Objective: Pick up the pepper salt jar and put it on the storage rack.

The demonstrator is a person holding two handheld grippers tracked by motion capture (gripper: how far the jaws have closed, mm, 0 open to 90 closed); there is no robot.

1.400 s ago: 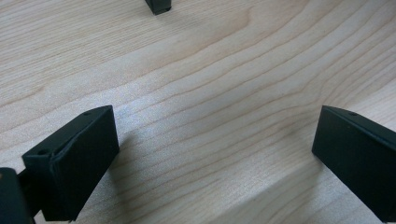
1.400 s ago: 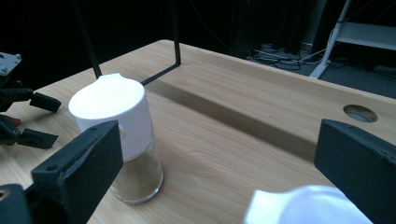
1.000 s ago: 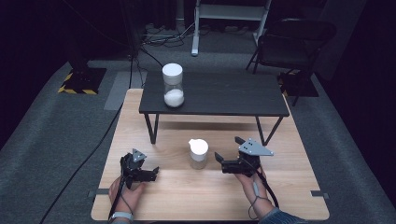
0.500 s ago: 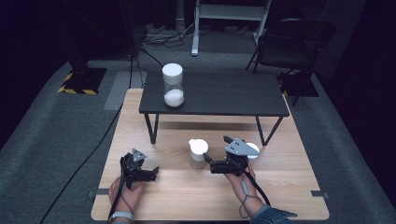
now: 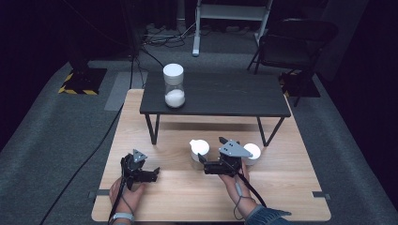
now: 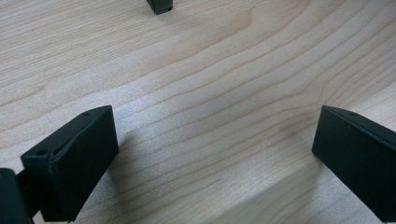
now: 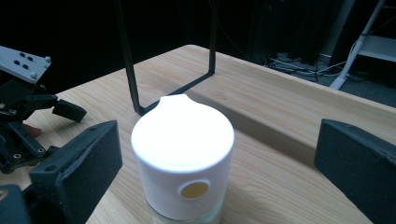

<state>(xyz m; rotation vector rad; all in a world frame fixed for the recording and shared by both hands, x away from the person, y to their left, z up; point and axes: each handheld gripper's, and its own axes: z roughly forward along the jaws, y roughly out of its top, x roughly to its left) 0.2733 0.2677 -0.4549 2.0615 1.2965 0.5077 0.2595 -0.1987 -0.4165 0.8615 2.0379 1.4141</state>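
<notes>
A small white container (image 7: 183, 158) with a spouted lid and a gold dot stands on the wooden table (image 5: 281, 187), also seen in the high view (image 5: 198, 149). My right gripper (image 5: 204, 164) points left at it. In the right gripper view, that gripper (image 7: 219, 158) is open, with the container between its wide-apart jaws and touching neither. My left gripper (image 5: 152, 172) rests low at the front left. It is open over bare wood in the left gripper view (image 6: 210, 154). A clear jar (image 5: 174, 86) with a white lid and white powder stands on the black side table (image 5: 225, 96).
A white round object (image 5: 252, 151) lies just right of the right gripper. The black table's thin legs (image 5: 152, 127) stand on the wood behind the container. A black chair (image 5: 300, 42) and cables are on the floor beyond.
My right gripper has moved left and turned toward the white container, and the white round object now shows at its right. The left gripper has stayed put.
</notes>
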